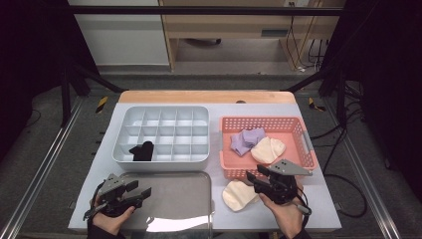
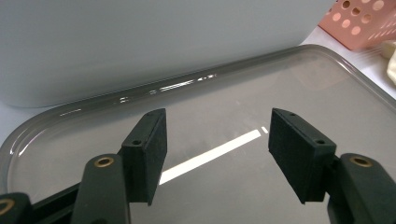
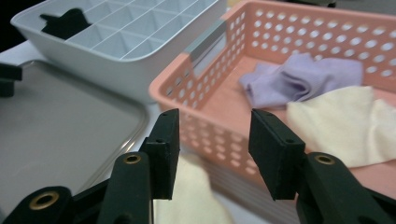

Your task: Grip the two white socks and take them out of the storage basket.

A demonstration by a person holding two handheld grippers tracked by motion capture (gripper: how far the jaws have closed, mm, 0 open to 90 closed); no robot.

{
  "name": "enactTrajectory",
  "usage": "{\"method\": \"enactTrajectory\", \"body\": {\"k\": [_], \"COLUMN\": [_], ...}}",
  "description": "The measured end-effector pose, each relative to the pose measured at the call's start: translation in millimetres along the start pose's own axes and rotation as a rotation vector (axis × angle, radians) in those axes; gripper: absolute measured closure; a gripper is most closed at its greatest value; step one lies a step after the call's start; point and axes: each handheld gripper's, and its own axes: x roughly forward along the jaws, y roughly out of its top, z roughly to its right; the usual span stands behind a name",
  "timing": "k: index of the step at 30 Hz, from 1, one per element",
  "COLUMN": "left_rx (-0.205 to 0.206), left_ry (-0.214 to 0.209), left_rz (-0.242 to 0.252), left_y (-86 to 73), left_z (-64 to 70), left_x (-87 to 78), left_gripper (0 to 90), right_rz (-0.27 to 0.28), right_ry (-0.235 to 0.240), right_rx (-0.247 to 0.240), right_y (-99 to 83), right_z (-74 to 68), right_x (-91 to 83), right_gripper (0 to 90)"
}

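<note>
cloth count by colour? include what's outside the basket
Cream cloths: 2, one in the pink basket at, one on the table beside the tray at
Purple cloths: 1, in the basket
Black cloths: 1, in the white divided box
Total: 4

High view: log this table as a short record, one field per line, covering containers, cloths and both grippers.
divided bin: white compartment organizer at rear left, a black cloth in its front-left cells
basket: pink basket at rear right, holding a purple cloth and a cream cloth
tray: grey tray at front left, bare
loose item: second cream cloth on the table before the basket
left gripper: open, over the tray, holding nothing
right gripper: open, above the loose cream cloth, holding nothing
</note>
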Motion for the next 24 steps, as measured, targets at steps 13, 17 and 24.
{"method": "enactTrajectory", "body": {"k": [13, 17, 24], "left_rx": [-0.003, -0.001, -0.001], "left_ry": [0.0, -0.001, -0.001], "left_rz": [0.003, 0.002, -0.002], "left_y": [-0.1, 0.0, -0.2], "left_z": [-0.4, -0.5, -0.5], "left_x": [-0.3, -0.2, 0.8], "left_gripper": [36.4, 36.4, 36.4], "right_rz": [0.045, 0.036, -0.008], "right_ry": [-0.137, -0.167, -0.206], "right_rx": [0.037, 0.054, 0.057], "right_y": [46.4, 56.4, 70.1], "right_z": [33.3, 45.0, 64.9], "right_x": [17.8, 27.4, 43.7], "right_gripper": [40.3, 38.6, 39.0]}}
